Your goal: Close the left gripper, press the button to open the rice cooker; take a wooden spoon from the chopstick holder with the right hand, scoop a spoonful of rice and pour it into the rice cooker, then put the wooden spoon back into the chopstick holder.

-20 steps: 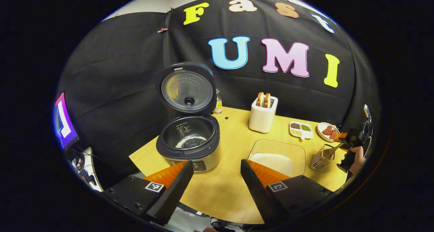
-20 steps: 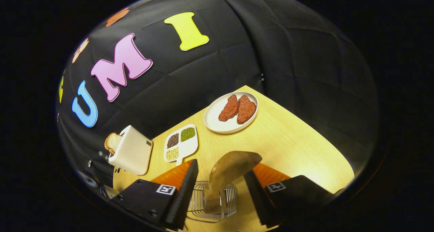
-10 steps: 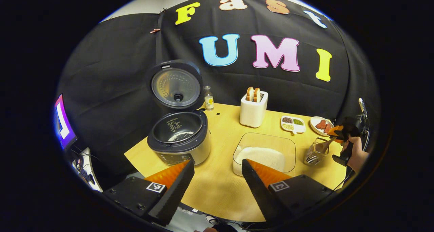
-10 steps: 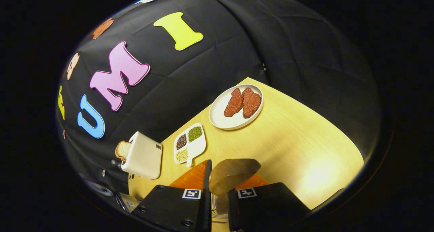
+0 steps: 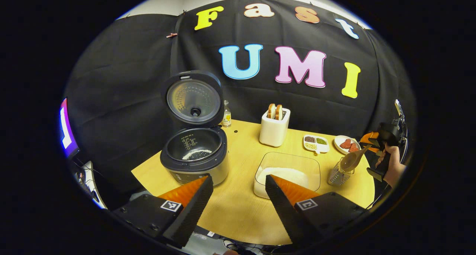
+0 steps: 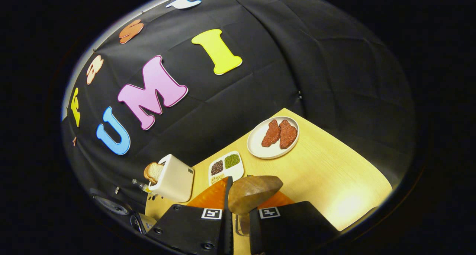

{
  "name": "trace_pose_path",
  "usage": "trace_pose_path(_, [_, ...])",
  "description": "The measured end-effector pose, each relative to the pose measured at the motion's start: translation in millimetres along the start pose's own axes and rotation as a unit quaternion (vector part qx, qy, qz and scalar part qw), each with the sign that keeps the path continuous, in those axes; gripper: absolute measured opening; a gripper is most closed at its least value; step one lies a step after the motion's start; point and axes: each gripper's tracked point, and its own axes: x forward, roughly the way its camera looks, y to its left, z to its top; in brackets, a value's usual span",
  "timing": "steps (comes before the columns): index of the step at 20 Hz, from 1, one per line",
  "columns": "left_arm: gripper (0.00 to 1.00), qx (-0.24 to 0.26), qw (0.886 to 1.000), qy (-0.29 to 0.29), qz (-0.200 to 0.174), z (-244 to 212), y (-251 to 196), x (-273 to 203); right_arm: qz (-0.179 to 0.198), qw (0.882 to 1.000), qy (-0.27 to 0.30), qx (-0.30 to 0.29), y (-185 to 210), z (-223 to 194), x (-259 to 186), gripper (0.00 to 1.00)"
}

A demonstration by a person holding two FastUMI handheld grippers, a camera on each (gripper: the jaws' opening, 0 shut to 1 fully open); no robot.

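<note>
Right gripper (image 6: 238, 210) clamps smooth wooden spoon (image 6: 253, 198), rounded bowl above wire chopstick holder (image 5: 336, 176); left gripper (image 5: 236, 199) spread wide over pale woodgrain surface (image 5: 238, 214); round rice cooker (image 5: 195, 154) lid up, rice inside

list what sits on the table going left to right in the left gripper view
rice cooker → small bottle → toaster → clear rice container → sectioned dish → chopstick holder → plate
</note>
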Motion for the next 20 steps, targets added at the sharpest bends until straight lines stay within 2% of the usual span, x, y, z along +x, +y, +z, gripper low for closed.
trace_pose_path(6, [0.97, -0.020, 1.000, -0.002, -0.012, -4, 47, 6, 0.023, 0.998, -0.030, -0.047, 55, -4, -32, 0.22])
trace_pose_path(10, [0.98, -0.021, 1.000, 0.000, -0.015, -11, 82, 12, 0.058, 0.996, -0.033, -0.066, 102, -23, -50, 0.21])
trace_pose_path(14, [0.98, -0.035, 0.999, 0.010, -0.018, -18, 111, 18, 0.097, 0.991, -0.020, -0.088, 145, -57, -54, 0.21])
trace_pose_path(17, [0.95, -0.059, 0.998, 0.006, -0.023, -15, 125, 25, 0.103, 0.990, -0.001, -0.100, 161, -90, -48, 0.21])
trace_pose_path(20, [0.95, -0.060, 0.998, 0.008, -0.028, -28, 138, 39, 0.107, 0.987, 0.012, -0.120, 172, -126, -34, 0.22])
